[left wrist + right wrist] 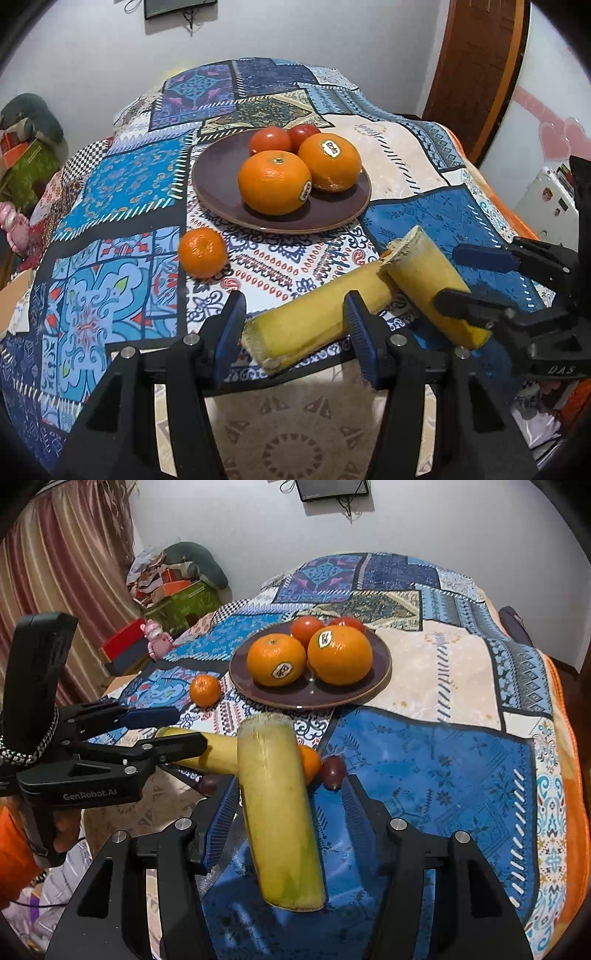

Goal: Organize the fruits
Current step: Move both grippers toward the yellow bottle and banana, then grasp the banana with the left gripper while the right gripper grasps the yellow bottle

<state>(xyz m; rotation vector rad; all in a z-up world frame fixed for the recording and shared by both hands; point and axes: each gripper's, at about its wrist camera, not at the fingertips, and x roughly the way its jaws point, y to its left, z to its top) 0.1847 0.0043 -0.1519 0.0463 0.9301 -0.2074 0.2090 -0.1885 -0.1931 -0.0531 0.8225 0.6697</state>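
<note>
left gripper (295,325): jaws part open, set either side of a yellow stalk piece (314,314); pad contact cannot be told.
right gripper (288,808): jaws part open, straddling a second yellow-green stalk piece (277,812); a gap is seen at the right pad.
stalk pieces: laid crossing at the near edge of the patchwork cloth (443,768).
nearby: two dark grapes (333,771) and something orange, beside the crossing.
plate (221,184): two oranges (274,182), two tomatoes (270,140) on it.
mandarin (202,252): on the cloth, just left of the plate.
</note>
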